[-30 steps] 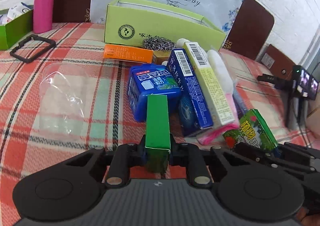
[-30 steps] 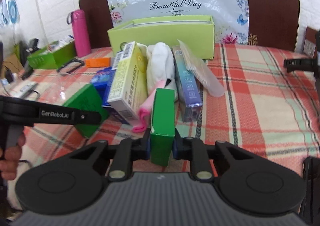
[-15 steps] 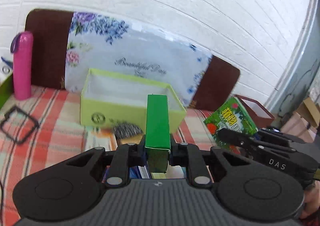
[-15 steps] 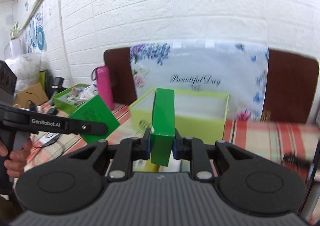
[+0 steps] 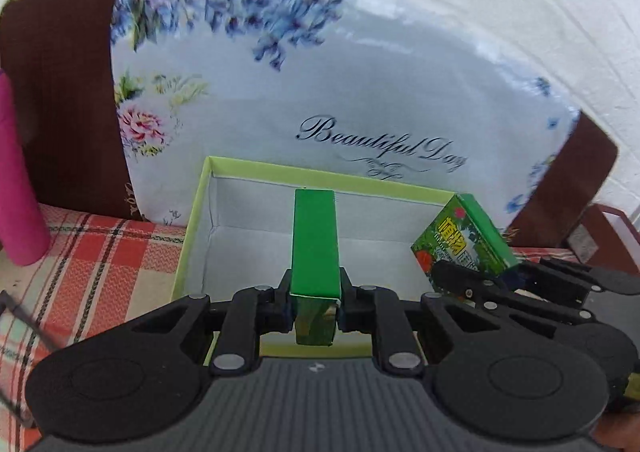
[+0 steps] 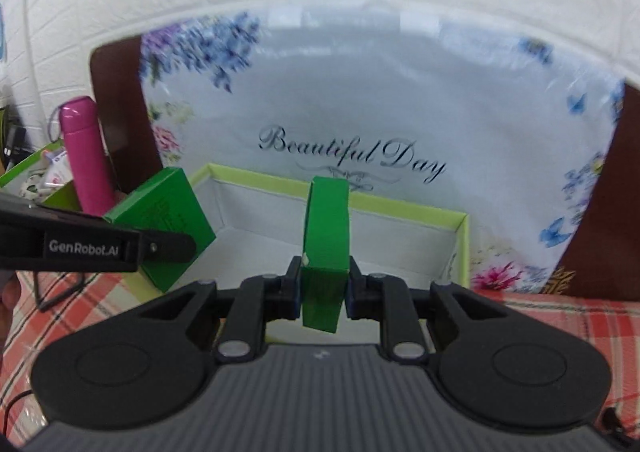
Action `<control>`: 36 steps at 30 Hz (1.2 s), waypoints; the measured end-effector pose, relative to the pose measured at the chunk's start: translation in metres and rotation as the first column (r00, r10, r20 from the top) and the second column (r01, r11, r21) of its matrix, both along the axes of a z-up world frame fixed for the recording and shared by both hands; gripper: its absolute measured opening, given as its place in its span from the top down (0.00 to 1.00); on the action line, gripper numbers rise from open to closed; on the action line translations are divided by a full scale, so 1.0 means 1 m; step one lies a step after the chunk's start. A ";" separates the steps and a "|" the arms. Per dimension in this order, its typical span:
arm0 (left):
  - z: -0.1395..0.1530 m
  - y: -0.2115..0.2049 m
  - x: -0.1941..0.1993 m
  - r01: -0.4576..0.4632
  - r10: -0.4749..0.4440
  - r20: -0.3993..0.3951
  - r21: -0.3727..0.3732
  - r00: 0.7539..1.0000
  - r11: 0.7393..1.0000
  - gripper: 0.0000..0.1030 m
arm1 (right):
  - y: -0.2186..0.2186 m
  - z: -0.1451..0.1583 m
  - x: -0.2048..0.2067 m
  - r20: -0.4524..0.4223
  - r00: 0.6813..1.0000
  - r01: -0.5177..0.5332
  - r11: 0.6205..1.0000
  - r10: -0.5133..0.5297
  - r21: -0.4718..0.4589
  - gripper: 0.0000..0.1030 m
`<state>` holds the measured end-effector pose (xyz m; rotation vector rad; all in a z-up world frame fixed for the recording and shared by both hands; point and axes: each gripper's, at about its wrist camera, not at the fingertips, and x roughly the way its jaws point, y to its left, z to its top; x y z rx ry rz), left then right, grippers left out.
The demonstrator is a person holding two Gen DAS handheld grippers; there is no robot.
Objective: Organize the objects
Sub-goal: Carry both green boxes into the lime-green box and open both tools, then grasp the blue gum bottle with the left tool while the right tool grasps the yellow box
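Left tool [image 5: 315, 298] and right tool [image 6: 323, 288] each clamp one green carton [image 5: 314, 242] [image 6: 326, 230] above one lime box [image 5: 192, 219]; pink bottle [image 5: 18, 187] cut off at left edge.

Left gripper [image 5: 315, 298] points forward and downward, jaws clamped on a narrow green carton [image 5: 314, 240]. Right gripper [image 6: 323, 288] in like pose just beside it, jaws clamped on a second green carton [image 6: 326, 228]. Part of a hand [image 6: 6, 304] shows at the right view's left edge.
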<state>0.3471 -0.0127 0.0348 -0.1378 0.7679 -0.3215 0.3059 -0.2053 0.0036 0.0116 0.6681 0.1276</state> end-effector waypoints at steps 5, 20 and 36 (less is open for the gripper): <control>-0.027 -0.001 0.031 -0.009 0.010 -0.053 0.009 0.999 1.000 0.82 | -0.003 -0.025 0.031 -0.059 0.998 0.001 1.000 -0.001 -0.011 0.82; 0.025 -0.003 -0.016 -0.021 0.021 0.127 -0.003 0.992 1.000 0.25 | -0.016 0.021 -0.036 0.149 0.989 0.029 0.997 -0.018 -0.077 0.24; 0.045 0.017 -0.221 -0.069 0.061 0.240 0.025 0.969 0.997 0.20 | 0.019 0.032 -0.258 0.334 0.942 0.000 0.996 0.032 -0.095 0.02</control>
